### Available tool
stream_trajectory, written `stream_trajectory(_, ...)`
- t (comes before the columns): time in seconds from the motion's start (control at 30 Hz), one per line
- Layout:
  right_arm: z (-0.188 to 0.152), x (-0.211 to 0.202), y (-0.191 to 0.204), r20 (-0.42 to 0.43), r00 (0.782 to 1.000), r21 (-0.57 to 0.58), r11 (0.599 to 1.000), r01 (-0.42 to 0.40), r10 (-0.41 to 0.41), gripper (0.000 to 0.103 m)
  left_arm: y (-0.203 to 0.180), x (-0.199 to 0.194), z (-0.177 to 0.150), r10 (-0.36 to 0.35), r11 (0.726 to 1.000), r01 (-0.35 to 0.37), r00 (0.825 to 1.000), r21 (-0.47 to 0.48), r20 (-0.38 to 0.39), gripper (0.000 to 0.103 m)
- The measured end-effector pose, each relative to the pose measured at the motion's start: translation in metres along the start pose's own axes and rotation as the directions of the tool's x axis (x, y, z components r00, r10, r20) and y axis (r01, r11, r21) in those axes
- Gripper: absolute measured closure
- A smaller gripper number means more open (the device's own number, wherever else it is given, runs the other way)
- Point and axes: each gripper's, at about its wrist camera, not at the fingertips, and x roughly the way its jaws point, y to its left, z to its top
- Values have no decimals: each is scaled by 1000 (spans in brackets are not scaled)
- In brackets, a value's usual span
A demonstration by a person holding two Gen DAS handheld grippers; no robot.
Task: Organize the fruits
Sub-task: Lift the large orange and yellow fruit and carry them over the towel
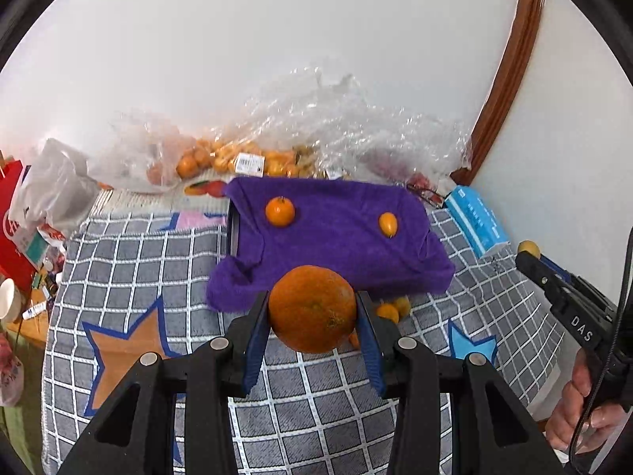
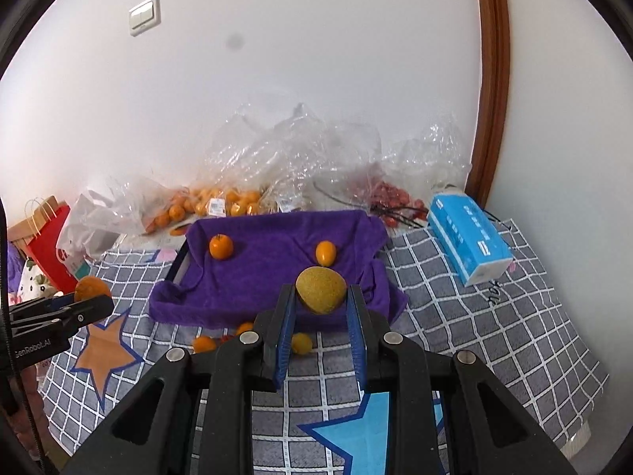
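Note:
My left gripper [image 1: 312,308] is shut on a large orange [image 1: 312,308] and holds it above the near edge of a tray draped in a purple towel [image 1: 340,237]. My right gripper [image 2: 320,291] is shut on a yellow-green fruit [image 2: 320,291] over the towel's [image 2: 277,273] near edge. On the towel lie a small round orange [image 1: 280,211] [image 2: 220,246] at the left and an oval kumquat [image 1: 387,224] [image 2: 325,252] at the right. A few small oranges [image 2: 203,343] lie on the cloth in front of the tray.
A grey checked cloth with stars [image 1: 138,277] covers the table. Clear plastic bags of small oranges [image 1: 221,158] and red fruit [image 2: 387,198] lie along the wall. A blue tissue box [image 2: 469,237] sits at the right. A red paper bag [image 1: 12,217] stands at the left.

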Motion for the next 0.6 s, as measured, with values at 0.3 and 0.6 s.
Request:
stream_trajectory(0.3,18,2,9,21,1000,-8,1000,-3,4,77,4,-5,17,-9,1000,9,1000,-14,29,63)
stream_trajectory(0.6,28,5,13,31,1000,-13,1000,-7,7,77,8,-6,26,-13,1000,14,999,-24,47,63)
